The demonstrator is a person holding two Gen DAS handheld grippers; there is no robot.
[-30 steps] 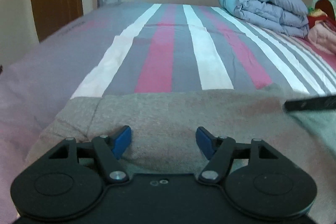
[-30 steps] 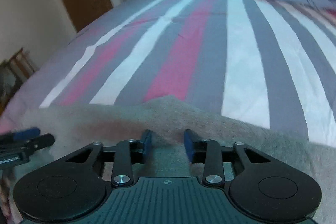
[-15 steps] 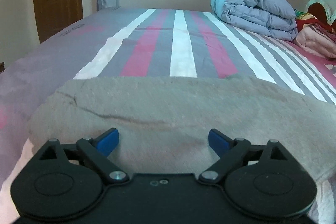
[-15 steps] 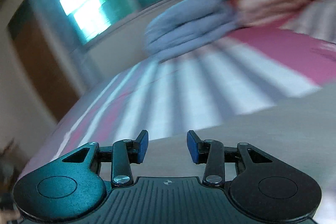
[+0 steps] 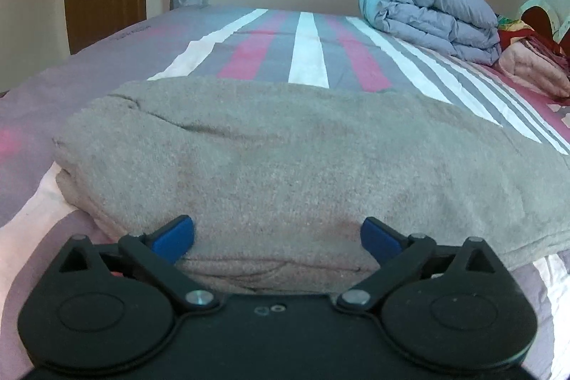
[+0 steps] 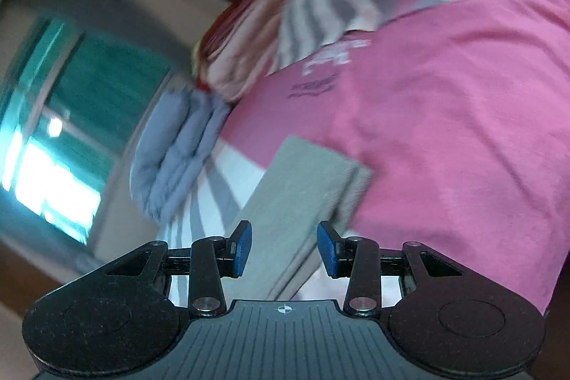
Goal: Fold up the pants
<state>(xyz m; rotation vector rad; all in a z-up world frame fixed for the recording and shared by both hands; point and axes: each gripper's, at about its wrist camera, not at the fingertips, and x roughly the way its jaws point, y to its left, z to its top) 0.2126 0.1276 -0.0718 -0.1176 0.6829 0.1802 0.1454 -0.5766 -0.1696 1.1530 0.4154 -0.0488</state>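
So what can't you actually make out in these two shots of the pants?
- Left wrist view: gripper body hides the near edge of the grey pants; their right end is cut off.
- Right wrist view: tilted, motion-blurred; pants seen only as a strip, print on the pink bedding unreadable.

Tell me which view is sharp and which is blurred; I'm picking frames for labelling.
Left wrist view: sharp, fisheye-bent, with the grey pants and folded duvet crisp. Right wrist view: rolled sideways and motion-smeared, the window blown out, only the right gripper itself sharp.
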